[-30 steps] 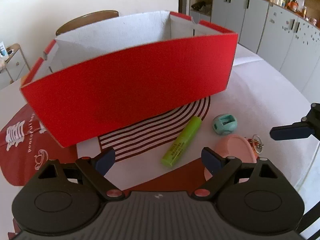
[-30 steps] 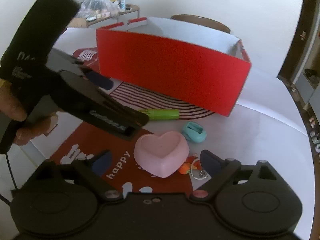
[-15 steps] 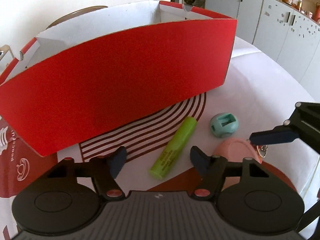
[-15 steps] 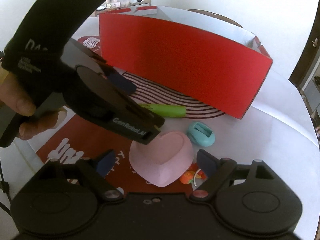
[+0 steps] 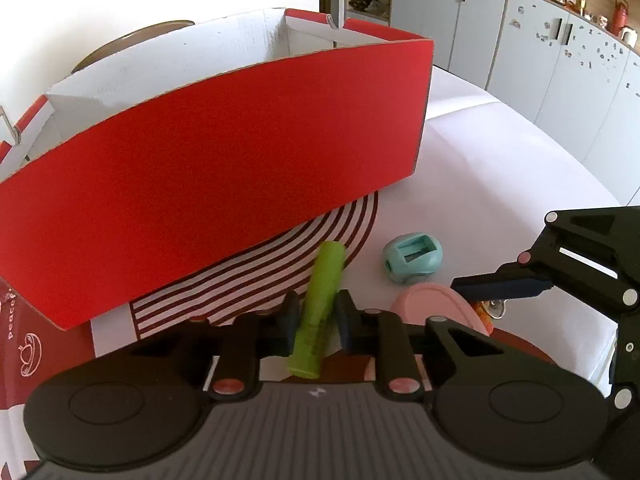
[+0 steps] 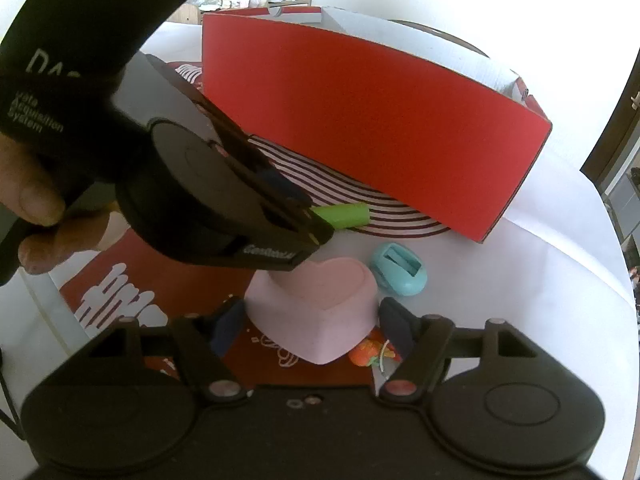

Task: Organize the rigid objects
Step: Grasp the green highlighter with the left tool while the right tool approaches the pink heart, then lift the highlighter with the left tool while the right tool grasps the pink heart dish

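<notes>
**Green marker gripped, pink heart dish between the other tongs**

In the left wrist view, the left gripper is clamped on the green marker, which lies on the striped paper just before the red box. A teal sharpener sits near.

In the right wrist view, the right gripper has just been closing around the pink heart dish; its tongs stand apart, not yet pressing.

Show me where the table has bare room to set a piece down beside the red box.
Free: the white tablecloth right of the red box, beyond the teal sharpener. Crowded: in front of the box, where the green marker, pink heart dish, sharpener and keychain cluster with both grippers.
</notes>
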`<state>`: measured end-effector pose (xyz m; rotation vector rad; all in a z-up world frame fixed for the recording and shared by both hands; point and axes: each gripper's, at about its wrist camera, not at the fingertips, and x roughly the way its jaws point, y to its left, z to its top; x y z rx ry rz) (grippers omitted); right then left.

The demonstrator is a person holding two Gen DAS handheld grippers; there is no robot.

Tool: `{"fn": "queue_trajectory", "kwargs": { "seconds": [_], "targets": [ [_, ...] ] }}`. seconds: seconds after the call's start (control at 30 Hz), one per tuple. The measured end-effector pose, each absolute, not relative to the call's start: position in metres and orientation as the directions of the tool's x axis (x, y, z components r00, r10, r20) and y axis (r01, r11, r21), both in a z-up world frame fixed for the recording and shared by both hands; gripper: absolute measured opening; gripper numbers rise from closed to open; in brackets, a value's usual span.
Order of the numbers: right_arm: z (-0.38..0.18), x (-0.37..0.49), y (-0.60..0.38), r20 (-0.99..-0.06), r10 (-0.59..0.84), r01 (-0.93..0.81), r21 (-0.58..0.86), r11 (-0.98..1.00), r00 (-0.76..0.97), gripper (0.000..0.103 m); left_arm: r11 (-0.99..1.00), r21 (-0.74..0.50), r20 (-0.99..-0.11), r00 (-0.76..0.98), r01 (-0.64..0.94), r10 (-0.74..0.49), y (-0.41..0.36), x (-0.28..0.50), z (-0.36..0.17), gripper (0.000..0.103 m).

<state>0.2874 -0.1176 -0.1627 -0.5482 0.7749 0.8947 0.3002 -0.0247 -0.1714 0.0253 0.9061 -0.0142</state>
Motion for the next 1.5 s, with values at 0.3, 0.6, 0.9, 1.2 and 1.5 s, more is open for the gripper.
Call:
{"fn": "queue_trajectory", "kwargs": {
  "seconds": [0.3,0.6,0.9,1.2,1.5],
  "targets": [
    [-0.150,0.289,-0.130,-0.766,0.495,-0.825,-0.079,0.560,0.410,0.072,0.999,-0.009,-0.797,0.604,-0.032,0.013,-0.023,0.296,-0.167,0.016],
    [-0.149,0.299,-0.146,-0.773,0.487,-0.812,-0.063,0.580,0.407,0.028,0.994,-0.061,-0.789,0.615,-0.087,0.005,-0.016,0.282,-0.151,0.016],
    [-0.145,0.297,-0.133,-0.752,0.549,-0.848,-0.024,0.529,0.364,0.078,0.980,-0.077,-0.788,0.614,-0.183,0.053,0.010,0.268,-0.145,0.016],
    [-0.158,0.302,-0.105,-0.747,0.554,-0.883,-0.094,0.461,0.369,0.088,0.958,-0.093,-0.795,0.599,-0.273,0.093,0.039,0.240,-0.145,0.016],
    [-0.169,0.314,-0.089,-0.754,0.534,-0.896,-0.162,0.414,0.383,0.088,0.949,-0.104,-0.802,0.590,-0.297,0.096,0.044,0.221,-0.147,0.016]
  ]
}}
